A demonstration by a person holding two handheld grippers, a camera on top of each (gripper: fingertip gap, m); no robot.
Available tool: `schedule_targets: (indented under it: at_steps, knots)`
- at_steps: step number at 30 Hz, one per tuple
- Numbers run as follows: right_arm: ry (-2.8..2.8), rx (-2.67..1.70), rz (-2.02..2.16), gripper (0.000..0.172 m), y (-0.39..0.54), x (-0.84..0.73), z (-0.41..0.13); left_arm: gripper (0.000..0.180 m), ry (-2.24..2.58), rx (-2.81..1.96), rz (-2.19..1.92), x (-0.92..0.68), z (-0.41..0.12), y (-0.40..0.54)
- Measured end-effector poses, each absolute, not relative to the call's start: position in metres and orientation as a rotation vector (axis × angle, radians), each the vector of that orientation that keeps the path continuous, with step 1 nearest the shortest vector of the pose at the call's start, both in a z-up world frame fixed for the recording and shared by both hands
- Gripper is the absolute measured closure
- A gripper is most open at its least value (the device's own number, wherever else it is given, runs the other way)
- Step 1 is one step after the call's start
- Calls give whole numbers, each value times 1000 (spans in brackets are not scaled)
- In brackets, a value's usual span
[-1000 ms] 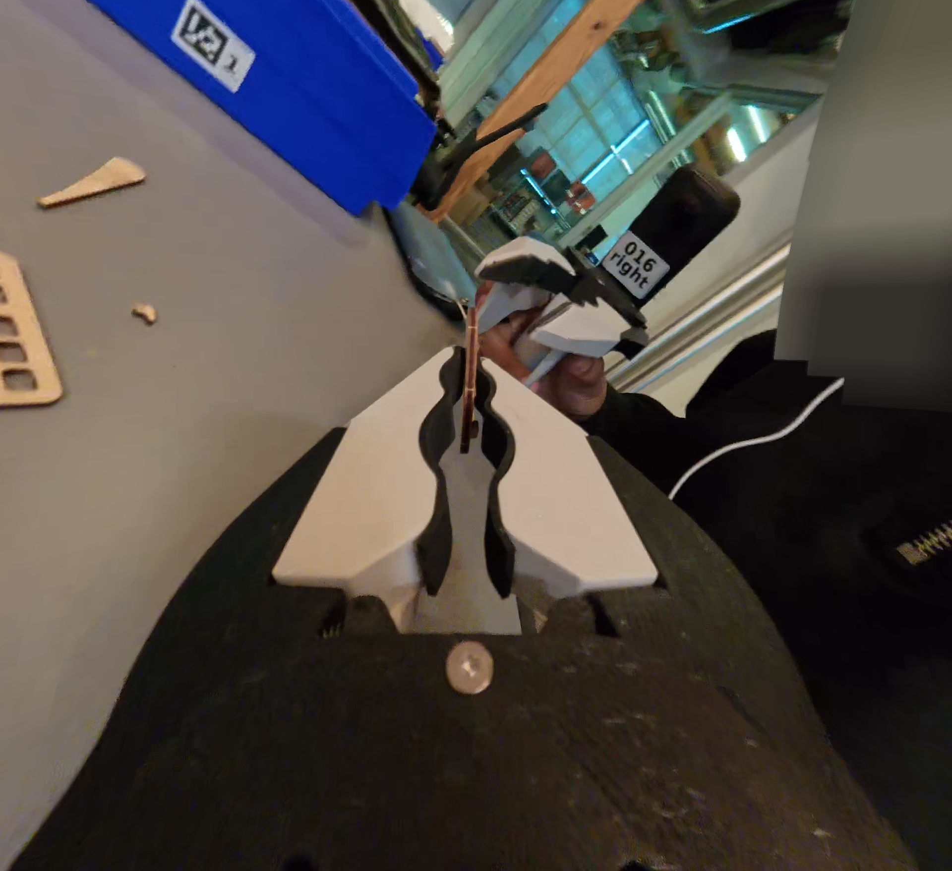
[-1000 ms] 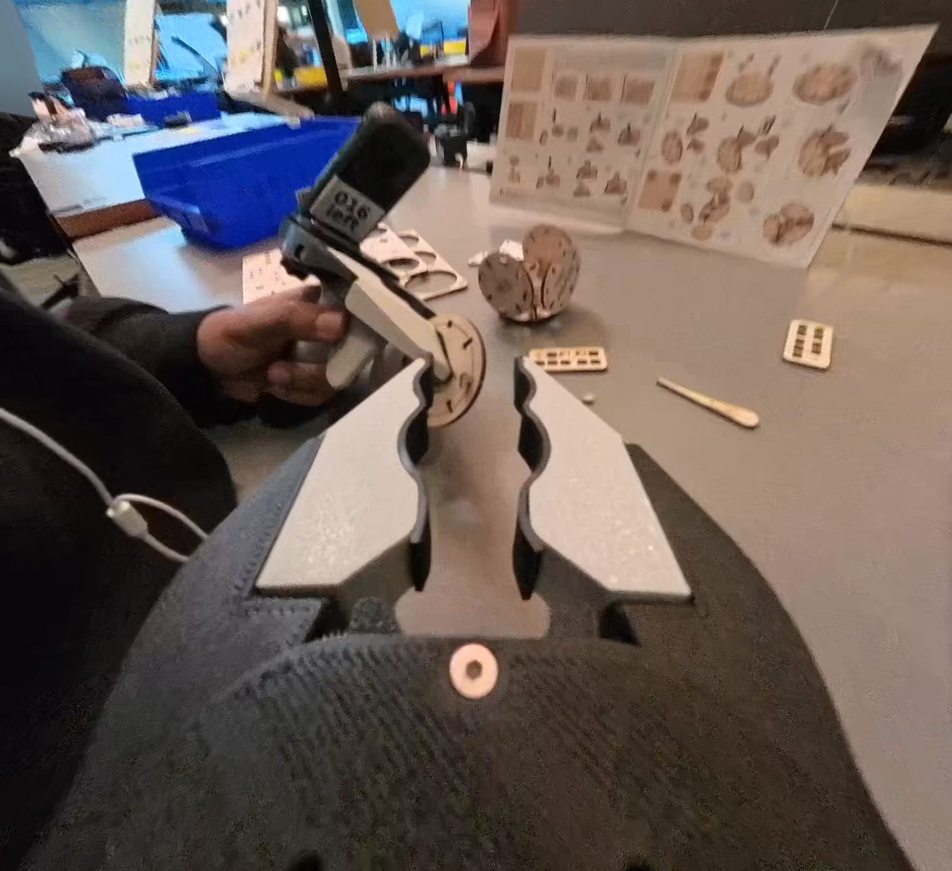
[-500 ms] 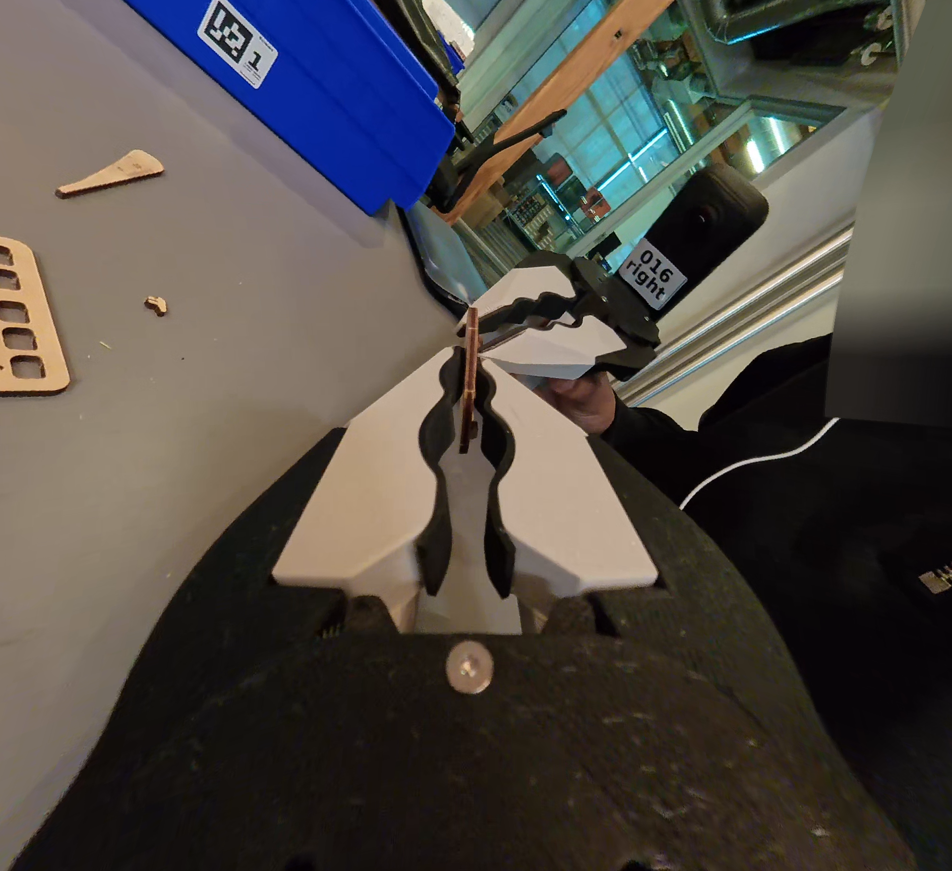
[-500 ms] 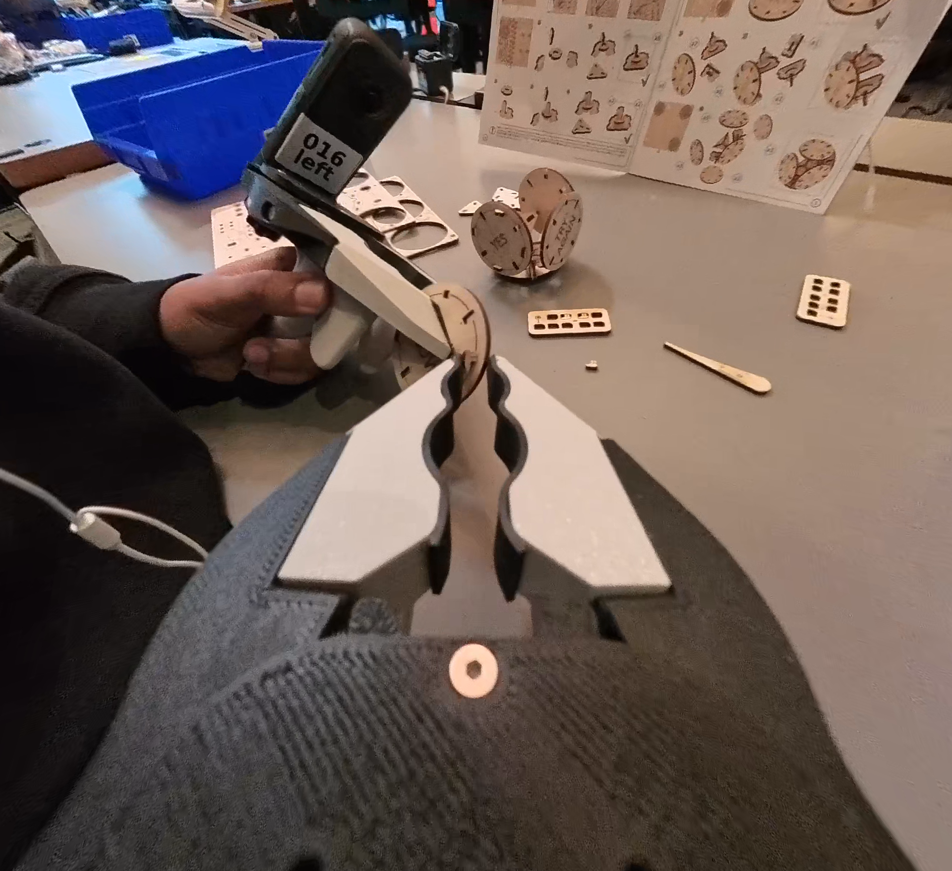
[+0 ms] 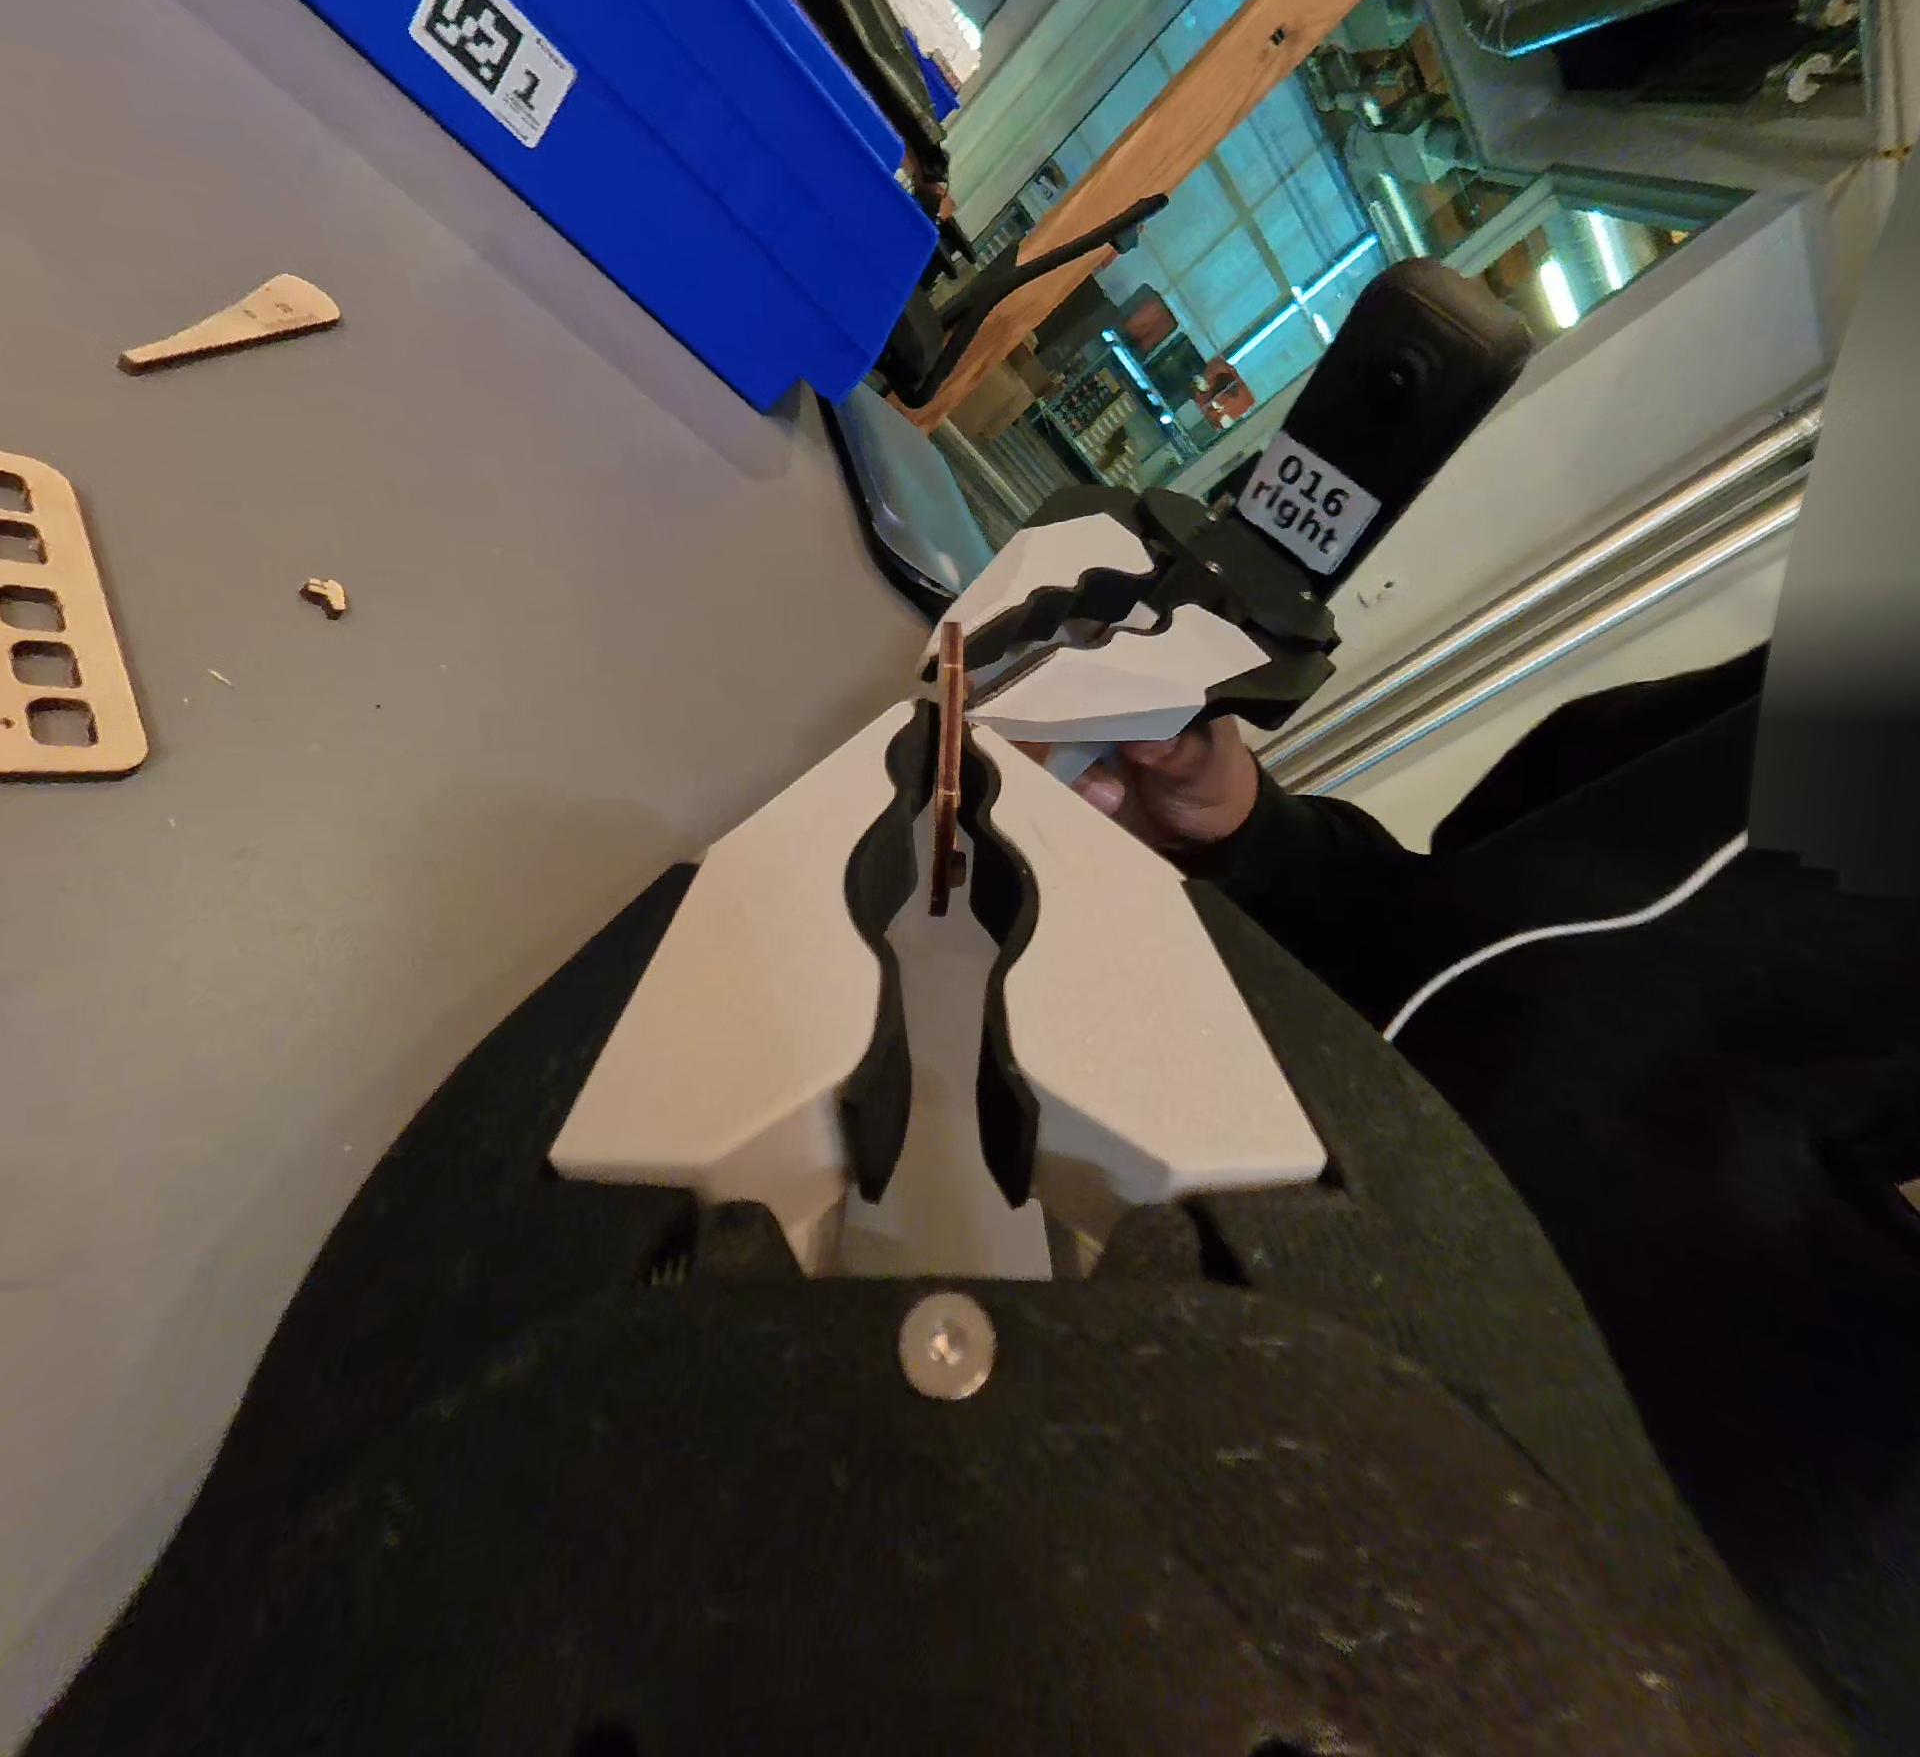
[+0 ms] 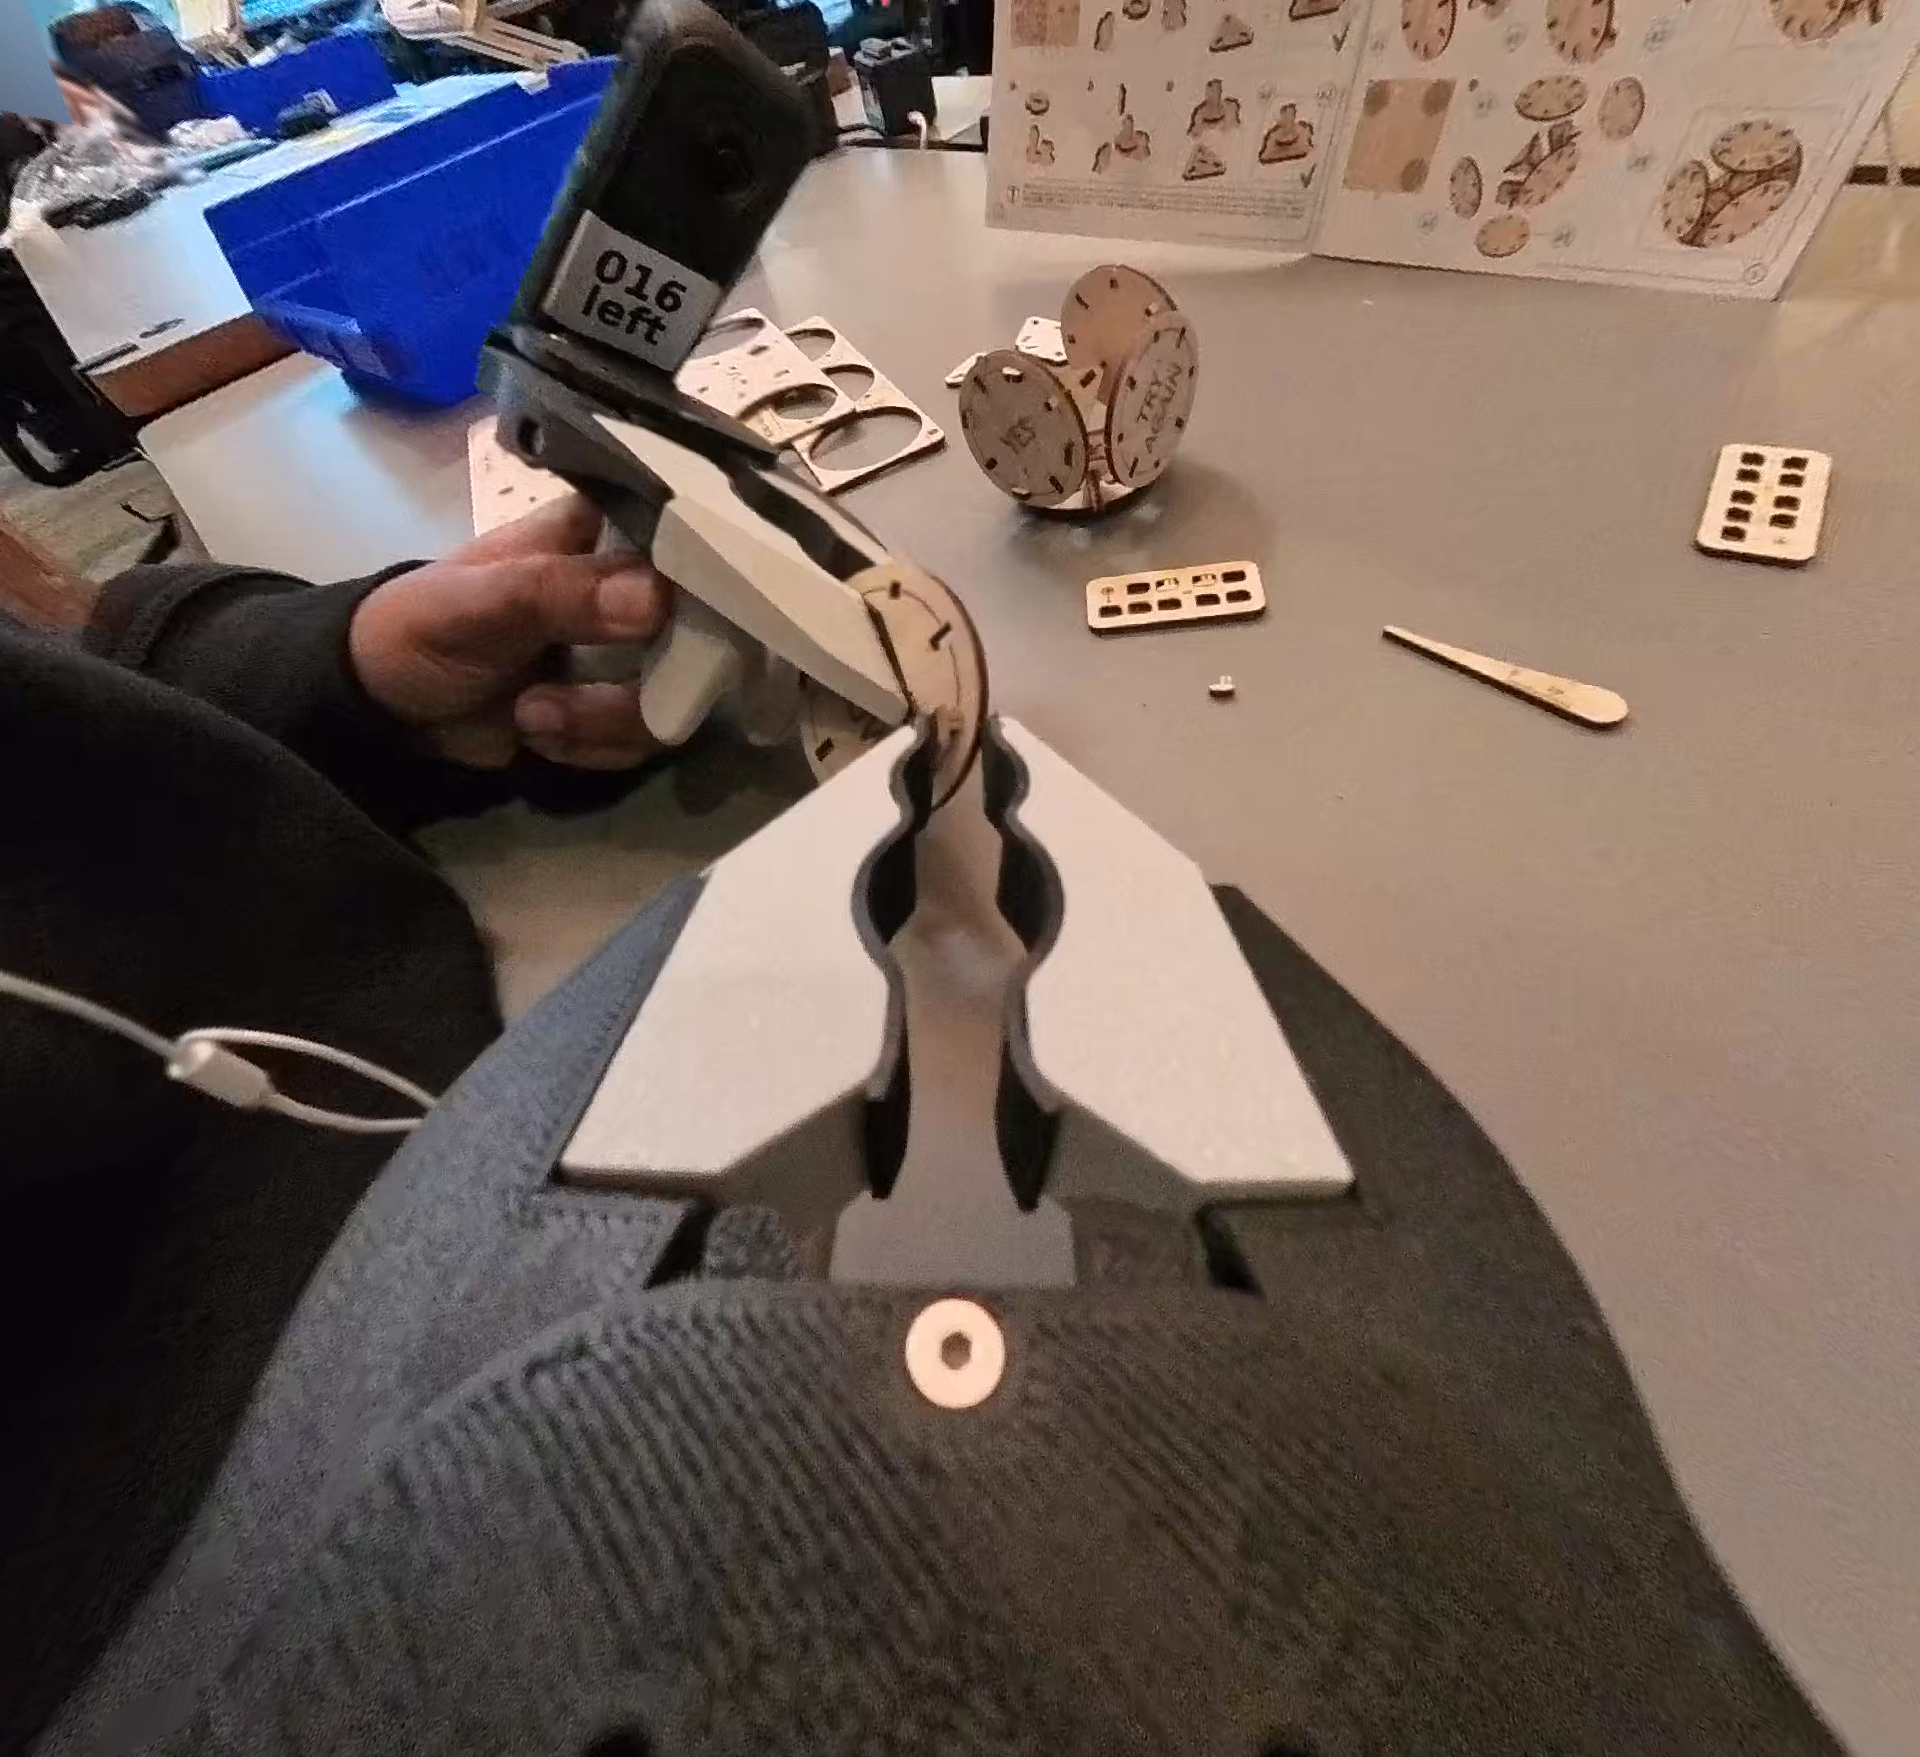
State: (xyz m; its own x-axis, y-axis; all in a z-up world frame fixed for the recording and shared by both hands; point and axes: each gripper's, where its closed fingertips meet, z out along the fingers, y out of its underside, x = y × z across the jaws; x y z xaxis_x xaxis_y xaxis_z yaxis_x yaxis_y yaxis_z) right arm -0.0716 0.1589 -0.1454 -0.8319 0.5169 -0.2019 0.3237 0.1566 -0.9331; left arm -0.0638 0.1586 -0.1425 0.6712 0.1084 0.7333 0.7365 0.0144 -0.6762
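L claw (image 5: 948, 720) is clamped on a thin round wooden disc (image 5: 945, 772), both pads pressed on its flat faces. The disc is off the table (image 5: 416, 772), up in the air btw the two claws, w/ its far rim poking out past the fingertips. Held that way prob. so the free rim is open to the other tool.

R claw (image 5: 961, 684) comes at that rim from the side. Its fingers straddle the disc edge but aren't squeezing it: the jaws stand a little apart, and the rim sits close to one pad w/ a sliver of table showing by the other. Each handle is in a hand: L hand (image 6: 499, 647), R hand (image 5: 1174, 772).

Views differ a lot:
- L wrist view shows the disc edge-on only, a dark brown line, so the pinch is plain but not the shape. It also shows the blue bin (image 5: 623, 97) w/ a label, a slotted wooden piece (image 5: 52, 627), a wedge-shaped offcut (image 5: 229, 325) and a small chip (image 5: 324, 598).
- R wrist view shows the disc (image 6: 935, 647) face-on: round, w/ short slots near the rim. It also shows the slack in the R claw (image 6: 956, 751). Only here: a half-built wooden model (image 6: 1081, 419) of slotted discs, an assembly sheet (image 6: 1455, 45) propped behind it, punched-out sheets (image 6: 831, 419), two slotted strips (image 6: 1174, 595) (image 6: 1766, 502), a tapered wooden stick (image 6: 1507, 689) and a tiny peg (image 6: 1223, 687).
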Motion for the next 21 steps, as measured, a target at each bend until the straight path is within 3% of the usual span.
schedule_targets:
  at_steps: [4, 21]
  knots:
    - [-2202, -801, 1576, 152, 163, -82, -151, 180, -779, -1538, -480, -70, -148, 159]
    - [-1975, -714, 1377, 167, 156, -90, -133, 180, -804, -1531, -11, -80, -135, 156]
